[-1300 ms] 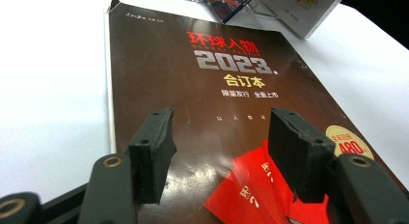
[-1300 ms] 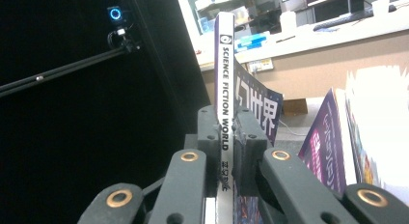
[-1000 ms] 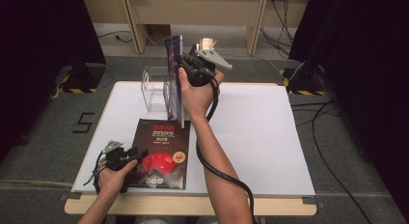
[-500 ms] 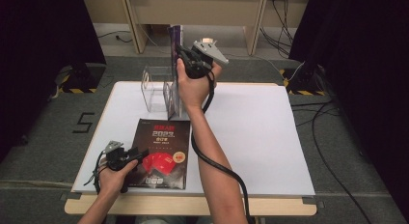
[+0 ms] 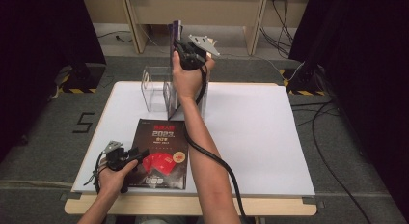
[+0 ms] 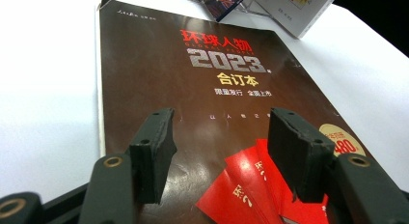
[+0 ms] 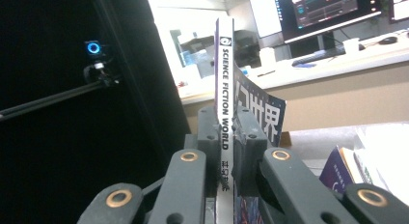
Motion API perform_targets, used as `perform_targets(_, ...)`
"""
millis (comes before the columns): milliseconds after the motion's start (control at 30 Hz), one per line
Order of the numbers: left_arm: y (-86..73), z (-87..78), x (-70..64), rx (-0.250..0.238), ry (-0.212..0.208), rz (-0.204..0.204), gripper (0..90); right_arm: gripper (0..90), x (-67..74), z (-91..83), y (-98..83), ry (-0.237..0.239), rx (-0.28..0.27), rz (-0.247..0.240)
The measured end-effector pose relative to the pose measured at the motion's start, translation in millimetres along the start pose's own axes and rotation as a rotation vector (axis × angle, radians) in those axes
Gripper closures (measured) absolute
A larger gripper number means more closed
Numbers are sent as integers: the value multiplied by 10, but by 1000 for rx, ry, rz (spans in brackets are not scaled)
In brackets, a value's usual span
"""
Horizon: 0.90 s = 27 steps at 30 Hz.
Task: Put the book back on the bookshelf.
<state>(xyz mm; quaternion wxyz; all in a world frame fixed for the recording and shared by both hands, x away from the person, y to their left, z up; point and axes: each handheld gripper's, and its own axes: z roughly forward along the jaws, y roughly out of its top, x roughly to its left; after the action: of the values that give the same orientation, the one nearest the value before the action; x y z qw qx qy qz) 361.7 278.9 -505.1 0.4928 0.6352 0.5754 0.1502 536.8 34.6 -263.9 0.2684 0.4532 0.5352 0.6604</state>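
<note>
White table (image 5: pixel 251 137), magazine (image 7: pixel 224 89) clamped in right tongs (image 7: pixel 225 132)

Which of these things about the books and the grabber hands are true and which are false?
1. The right gripper pinches a magazine by its spine. True.
2. The left gripper clamps the dark book. False: its jaws stand open above the cover.
3. The dark book lies flat on the white table. True.
4. The held magazine lies flat on the table. False: it is held upright, above the clear rack.
</note>
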Motion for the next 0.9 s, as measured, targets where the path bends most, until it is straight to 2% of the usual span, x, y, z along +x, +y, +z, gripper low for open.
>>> perform_targets(333,0,1,3,0,-6,-1,416,836,-56,170,-58,-37,-14,-17)
perform_targets(733,-1,6,-4,3,-9,11,418,834,-122,209,-477,-68,47,-45)
perform_targets(900,-1,7,-4,5,-10,9,418,833,-93,180,-534,-60,40,-54)
